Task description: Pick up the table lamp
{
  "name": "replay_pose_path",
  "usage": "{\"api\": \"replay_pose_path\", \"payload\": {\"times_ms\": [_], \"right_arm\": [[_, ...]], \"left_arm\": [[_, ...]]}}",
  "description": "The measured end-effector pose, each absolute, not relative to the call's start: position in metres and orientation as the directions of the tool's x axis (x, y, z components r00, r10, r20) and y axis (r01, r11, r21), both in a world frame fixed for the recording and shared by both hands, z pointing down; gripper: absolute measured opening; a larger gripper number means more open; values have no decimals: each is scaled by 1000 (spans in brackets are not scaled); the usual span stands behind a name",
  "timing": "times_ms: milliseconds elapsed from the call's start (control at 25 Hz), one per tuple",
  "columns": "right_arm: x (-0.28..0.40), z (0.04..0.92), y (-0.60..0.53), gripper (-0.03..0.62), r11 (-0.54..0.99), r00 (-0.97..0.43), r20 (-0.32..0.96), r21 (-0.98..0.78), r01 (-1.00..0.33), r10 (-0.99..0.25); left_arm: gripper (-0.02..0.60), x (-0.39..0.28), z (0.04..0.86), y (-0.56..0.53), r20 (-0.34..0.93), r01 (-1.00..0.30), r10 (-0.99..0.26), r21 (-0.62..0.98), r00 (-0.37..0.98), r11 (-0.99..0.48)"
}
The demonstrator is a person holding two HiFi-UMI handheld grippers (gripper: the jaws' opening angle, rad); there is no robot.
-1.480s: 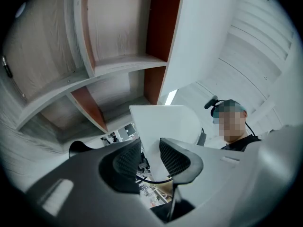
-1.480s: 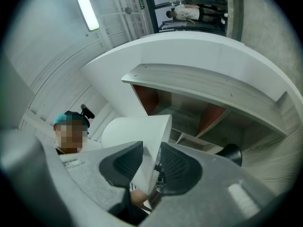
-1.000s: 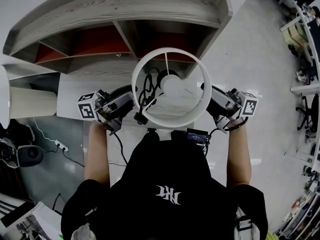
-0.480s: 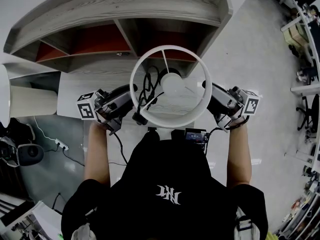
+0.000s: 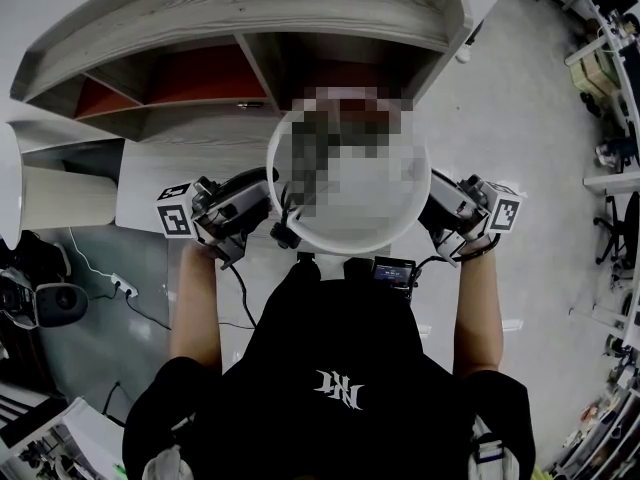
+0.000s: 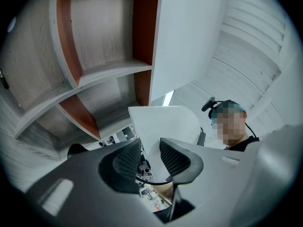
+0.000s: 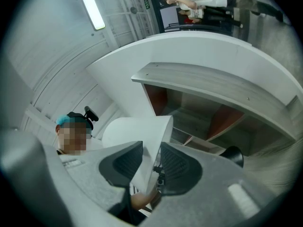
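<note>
Both tongs are closed to a middling width on the thin wall of the white drum-shaded table lamp [image 5: 340, 245]. The left gripper [image 5: 268, 200] pinches the shade at its 9 o'clock and the right gripper [image 5: 432, 200] at its 3 o'clock. In the left gripper view the shade [image 6: 165, 124] runs between the ribbed black pads, and in the right gripper view the shade [image 7: 137, 131] does likewise. So the grasp is made, and the lamp sits between the hands, just ahead of the person's chest. Whether its base has cleared the white desk [image 5: 140, 183] I cannot tell, since the shade's inside is masked; probably the lift is under way, with a clean raise left to do. At 12 o'clock the grey-wood shelf unit with red-brown panels [image 5: 240, 28] overhangs, limiting a straight rise. A black cable [image 5: 285, 233] hangs at the shade's 8 o'clock and may snag. A white power strip [image 5: 120, 290] lies on the floor, well apart.
</note>
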State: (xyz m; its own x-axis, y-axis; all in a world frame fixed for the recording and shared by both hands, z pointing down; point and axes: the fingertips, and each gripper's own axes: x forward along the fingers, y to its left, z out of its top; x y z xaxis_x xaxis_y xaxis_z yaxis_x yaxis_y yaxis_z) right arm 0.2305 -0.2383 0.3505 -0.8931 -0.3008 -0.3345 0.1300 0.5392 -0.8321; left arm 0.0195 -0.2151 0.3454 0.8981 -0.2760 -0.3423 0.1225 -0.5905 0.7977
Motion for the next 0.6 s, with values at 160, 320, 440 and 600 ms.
{"api": "replay_pose_path", "payload": {"times_ms": [160,320,440,600], "right_arm": [[228,346,-236,120,542,-892,-345,-828,143,-291],[230,345,-238,120,549,-890,-346,-824,137,-297],[229,342,-238,120,551,-888,-347,-824,134,-302],[227,341,-238,120,553,-887,-348,-822,134,-303]], "left_arm": [[124,19,343,-214,-345,122,-277,795,897,-594],[124,20,342,-214,-344,122,-275,795,898,-595],[124,20,343,-214,-341,121,-276,797,898,-592],[124,19,343,-213,-345,124,-275,796,897,-592]]}}
